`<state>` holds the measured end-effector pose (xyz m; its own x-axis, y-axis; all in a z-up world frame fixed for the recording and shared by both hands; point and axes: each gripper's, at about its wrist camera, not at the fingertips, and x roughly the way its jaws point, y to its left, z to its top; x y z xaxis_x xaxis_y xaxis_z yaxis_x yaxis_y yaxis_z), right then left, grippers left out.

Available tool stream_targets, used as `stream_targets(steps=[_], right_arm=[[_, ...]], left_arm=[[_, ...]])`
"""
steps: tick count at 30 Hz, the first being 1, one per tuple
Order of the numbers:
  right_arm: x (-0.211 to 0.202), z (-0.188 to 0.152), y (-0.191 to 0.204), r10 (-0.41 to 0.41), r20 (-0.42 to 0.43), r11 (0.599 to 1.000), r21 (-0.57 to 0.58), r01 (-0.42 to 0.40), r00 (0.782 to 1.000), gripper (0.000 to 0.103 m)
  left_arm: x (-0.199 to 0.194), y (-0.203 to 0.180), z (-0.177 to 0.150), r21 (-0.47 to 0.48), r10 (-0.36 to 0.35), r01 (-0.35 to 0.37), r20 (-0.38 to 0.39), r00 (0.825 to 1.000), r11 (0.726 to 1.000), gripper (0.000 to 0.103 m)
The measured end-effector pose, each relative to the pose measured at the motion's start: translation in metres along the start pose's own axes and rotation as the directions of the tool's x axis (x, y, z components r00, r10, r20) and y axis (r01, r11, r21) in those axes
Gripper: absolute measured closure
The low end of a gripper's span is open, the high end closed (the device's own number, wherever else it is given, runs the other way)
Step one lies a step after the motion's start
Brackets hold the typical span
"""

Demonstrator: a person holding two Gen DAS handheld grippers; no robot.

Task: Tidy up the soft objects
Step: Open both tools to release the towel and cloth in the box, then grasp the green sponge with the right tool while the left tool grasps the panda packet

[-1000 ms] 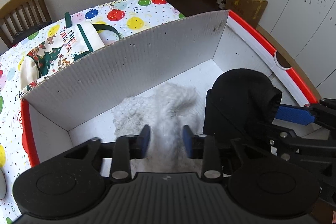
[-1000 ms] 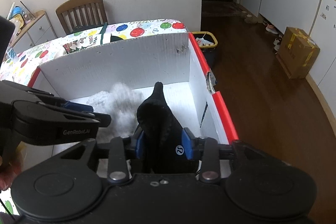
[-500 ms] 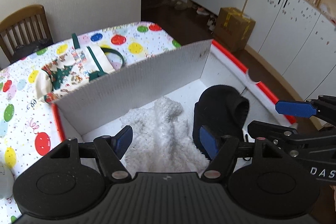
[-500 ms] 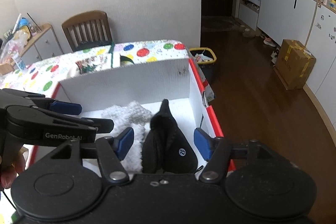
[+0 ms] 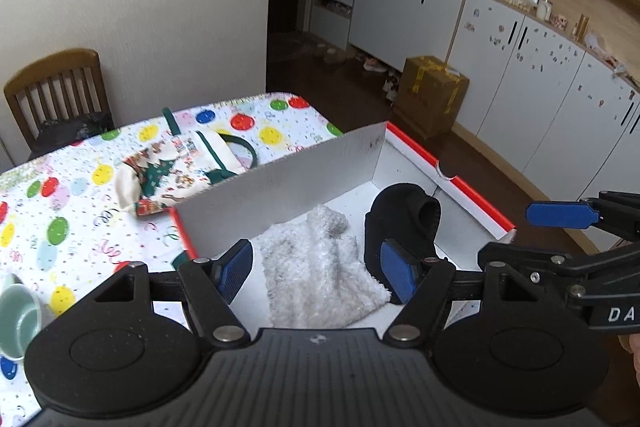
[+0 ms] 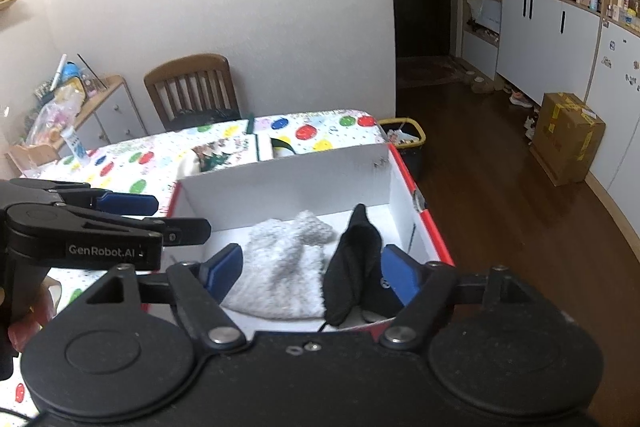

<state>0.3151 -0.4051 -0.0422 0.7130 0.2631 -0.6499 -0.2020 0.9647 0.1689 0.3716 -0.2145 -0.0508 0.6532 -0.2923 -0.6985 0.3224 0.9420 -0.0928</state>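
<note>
A white fluffy cloth [image 5: 320, 267] lies on the floor of a white cardboard box with red rims [image 5: 280, 183]. A black soft item [image 5: 404, 215] stands beside it on the right. Both show in the right wrist view: the cloth [image 6: 280, 267], the black item [image 6: 356, 259], the box [image 6: 280, 183]. My left gripper [image 5: 316, 273] is open and empty, raised above the cloth. My right gripper [image 6: 310, 275] is open and empty, raised above both items. A Christmas-print fabric bag [image 5: 176, 171] lies on the table behind the box.
The table has a balloon-print cloth [image 5: 80, 195]. A green cup [image 5: 18, 311] stands at its left edge. A wooden chair [image 5: 56, 95] is behind the table. A brown carton [image 5: 432, 95] and white cabinets [image 5: 540, 87] are on the right.
Both grippers opened, letting go of the white cloth and the black item, and rose up and back out of the box. Both items now lie in the box.
</note>
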Motion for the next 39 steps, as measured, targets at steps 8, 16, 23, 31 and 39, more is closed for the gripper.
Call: stream_targets(steps=[8,16,23,31,39], right_arm=[[-0.030,-0.017,0.032,0.035,0.043,0.999,-0.005,-0.035,0.998,0.016],[-0.053,-0.043,0.076,0.073,0.046,0.996,-0.051,-0.070,0.996,0.005],[-0.058,-0.070,0.116,0.111,0.002,0.989,-0.103,-0.110,0.994,0.001],[-0.052,-0.099,0.153,0.131,-0.056,0.979,-0.152,-0.138,0.990,0.001],[-0.036,-0.128,0.181,0.117,-0.135,0.971,-0.193,-0.142,0.984,0.001]], left_arm=[[-0.049,0.014,-0.018,0.027,0.000,-0.001,0.065,0.998,1.000,0.023],[-0.089,0.034,-0.052,0.043,0.018,-0.022,0.088,0.996,0.999,0.016],[-0.116,0.066,-0.089,0.008,-0.013,0.012,0.088,0.996,1.000,0.010],[-0.144,0.107,-0.130,-0.045,0.058,-0.053,0.131,0.990,0.998,0.002],[-0.156,0.169,-0.164,-0.147,0.217,-0.205,0.069,0.974,0.968,0.002]])
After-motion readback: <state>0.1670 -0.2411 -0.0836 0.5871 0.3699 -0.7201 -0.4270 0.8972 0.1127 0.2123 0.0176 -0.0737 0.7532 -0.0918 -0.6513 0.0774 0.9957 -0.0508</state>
